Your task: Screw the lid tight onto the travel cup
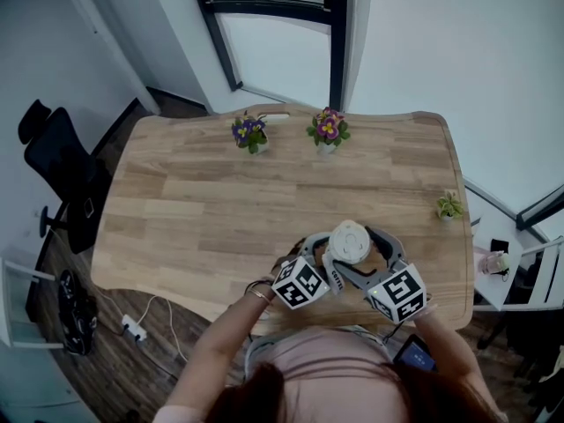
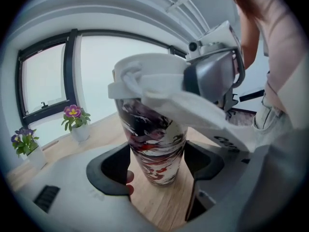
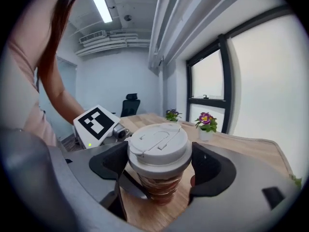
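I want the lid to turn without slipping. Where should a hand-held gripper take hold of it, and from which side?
Best take the lid by its round side wall, jaws on opposite sides, coming in level from the table's near edge. The travel cup stands upright and the top carries an uneven flip tab, so the wall gives the even grip. The right hand-held gripper sits there.

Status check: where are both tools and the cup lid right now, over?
Left tool shut on travel cup body. Right tool shut on lid, seated atop cup; tightness unclear. Flower pots far across table.
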### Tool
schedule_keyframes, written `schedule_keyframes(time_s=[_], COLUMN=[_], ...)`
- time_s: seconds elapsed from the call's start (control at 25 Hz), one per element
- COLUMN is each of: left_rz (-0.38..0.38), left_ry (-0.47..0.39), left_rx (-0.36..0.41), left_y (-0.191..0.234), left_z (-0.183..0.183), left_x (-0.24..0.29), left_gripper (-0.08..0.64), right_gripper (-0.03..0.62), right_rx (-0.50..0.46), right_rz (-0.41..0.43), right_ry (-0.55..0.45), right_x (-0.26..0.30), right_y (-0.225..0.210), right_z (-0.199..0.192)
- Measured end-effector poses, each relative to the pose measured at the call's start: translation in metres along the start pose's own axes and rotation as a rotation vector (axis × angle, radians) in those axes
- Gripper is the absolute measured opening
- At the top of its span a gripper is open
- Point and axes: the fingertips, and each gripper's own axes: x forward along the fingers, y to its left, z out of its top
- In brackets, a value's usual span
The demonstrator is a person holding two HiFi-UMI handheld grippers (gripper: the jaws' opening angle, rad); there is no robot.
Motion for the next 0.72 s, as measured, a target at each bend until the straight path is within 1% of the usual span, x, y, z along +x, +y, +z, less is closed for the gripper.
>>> schedule_keyframes(time_s=[0.08,0.12,0.16,0.2,0.24,0.4,0.52,0.6,0.64,0.72], left_rz=[0.006,0.006,0.006,0.004,0.001,-0.027,-0.040,-0.035,-0.030,-0.017], left_ry=[0.002,0.003,0.004,0.005,0.006,0.014,0.029,0.034,0.035,0.034], left_rx=[0.004,0.004,0.003,0.000,-0.002,0.022,0.055,0.064,0.065,0.061], left_y=[0.0012,0.0014,0.0016,0.0017,0.0017,0.0011,0.0004,0.0009,0.0007,0.0005], left_z=[0.0001,0.0000,-0.0003,-0.0008,-0.0015,-0.0044,-0.0047,-0.0055,-0.0061,-0.0076], left_x=[0.0005,0.0008,0.0012,0.0015,0.0017,0.0005,0.0019,0.0023,0.0023,0.0017], left_gripper=[0.347,0.347,0.347,0.347,0.347,0.344,0.342,0.342,0.341,0.341], right_gripper=[0.377,0.377,0.377,0.377,0.377,0.377,0.378,0.377,0.377,0.377], right_rx=[0.032,0.042,0.046,0.043,0.037,-0.003,-0.061,-0.078,-0.078,-0.064], right_rz=[-0.084,-0.107,-0.111,-0.095,-0.057,0.165,0.256,0.280,0.275,0.226], right_ry=[-0.017,-0.018,-0.017,-0.011,0.000,0.101,0.149,0.157,0.150,0.117], right_x=[0.0000,0.0001,0.0003,0.0005,0.0003,-0.0005,0.0024,0.0047,0.0050,0.0052], right_y=[-0.0019,-0.0025,-0.0026,-0.0024,-0.0015,0.0006,0.0007,0.0024,0.0032,0.0043], right_z=[0.0001,-0.0001,-0.0004,-0.0009,-0.0019,-0.0079,-0.0068,-0.0053,-0.0046,-0.0026])
